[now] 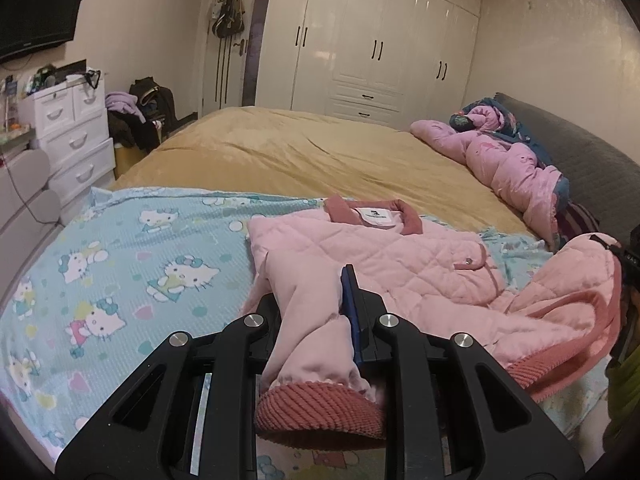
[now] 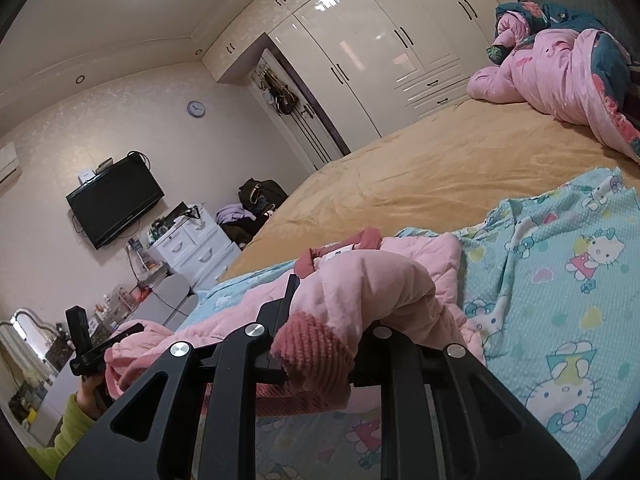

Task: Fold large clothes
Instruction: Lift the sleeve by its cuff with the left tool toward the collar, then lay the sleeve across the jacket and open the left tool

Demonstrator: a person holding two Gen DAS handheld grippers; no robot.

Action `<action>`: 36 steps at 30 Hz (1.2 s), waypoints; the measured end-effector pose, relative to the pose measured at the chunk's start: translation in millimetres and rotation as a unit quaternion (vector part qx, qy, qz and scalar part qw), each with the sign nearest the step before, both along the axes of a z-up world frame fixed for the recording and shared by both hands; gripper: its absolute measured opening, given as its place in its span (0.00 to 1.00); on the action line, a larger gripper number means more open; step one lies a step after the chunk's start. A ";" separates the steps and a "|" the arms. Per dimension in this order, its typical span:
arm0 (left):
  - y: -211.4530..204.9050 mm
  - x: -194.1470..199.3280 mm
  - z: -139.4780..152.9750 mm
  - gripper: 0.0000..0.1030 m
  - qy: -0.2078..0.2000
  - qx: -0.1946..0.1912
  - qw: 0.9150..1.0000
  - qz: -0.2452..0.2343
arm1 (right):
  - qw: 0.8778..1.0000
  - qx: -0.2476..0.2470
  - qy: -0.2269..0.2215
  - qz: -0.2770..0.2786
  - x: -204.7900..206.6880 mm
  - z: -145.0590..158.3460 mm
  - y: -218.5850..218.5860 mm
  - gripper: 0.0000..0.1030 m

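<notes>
A pink quilted jacket (image 1: 404, 256) with dark pink ribbed collar and cuffs lies on a blue cartoon-cat blanket (image 1: 120, 264) on the bed. My left gripper (image 1: 316, 300) is shut on the jacket's left sleeve (image 1: 308, 340), whose ribbed cuff (image 1: 320, 412) hangs toward the camera. My right gripper (image 2: 332, 312) is shut on the other sleeve (image 2: 368, 284), its cuff (image 2: 312, 352) drooping between the fingers. The right gripper also shows at the far right of the left wrist view (image 1: 628, 264). The left gripper shows at lower left of the right wrist view (image 2: 92, 352).
A tan bedspread (image 1: 300, 152) covers the bed beyond the blanket. A pink and blue duvet (image 1: 508, 160) is bunched by the grey headboard (image 1: 580, 148). White drawers (image 1: 72, 136), a wall TV (image 1: 36, 16) and white wardrobes (image 1: 372, 40) line the room.
</notes>
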State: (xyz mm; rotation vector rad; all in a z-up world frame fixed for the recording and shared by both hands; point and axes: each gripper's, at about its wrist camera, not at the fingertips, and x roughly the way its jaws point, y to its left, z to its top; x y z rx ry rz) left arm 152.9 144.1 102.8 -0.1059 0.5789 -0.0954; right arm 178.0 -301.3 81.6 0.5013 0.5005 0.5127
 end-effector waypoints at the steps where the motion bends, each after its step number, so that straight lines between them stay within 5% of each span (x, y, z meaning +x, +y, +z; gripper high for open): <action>1: -0.7 2.7 0.3 0.13 0.001 0.004 1.000 0.002 | 1.000 -0.001 0.001 -0.001 2.2 0.1 0.4 0.17; 36: 15.7 75.4 -23.4 0.16 0.022 -0.011 0.999 0.048 | 0.998 -0.024 0.044 -0.022 101.0 -22.3 19.3 0.17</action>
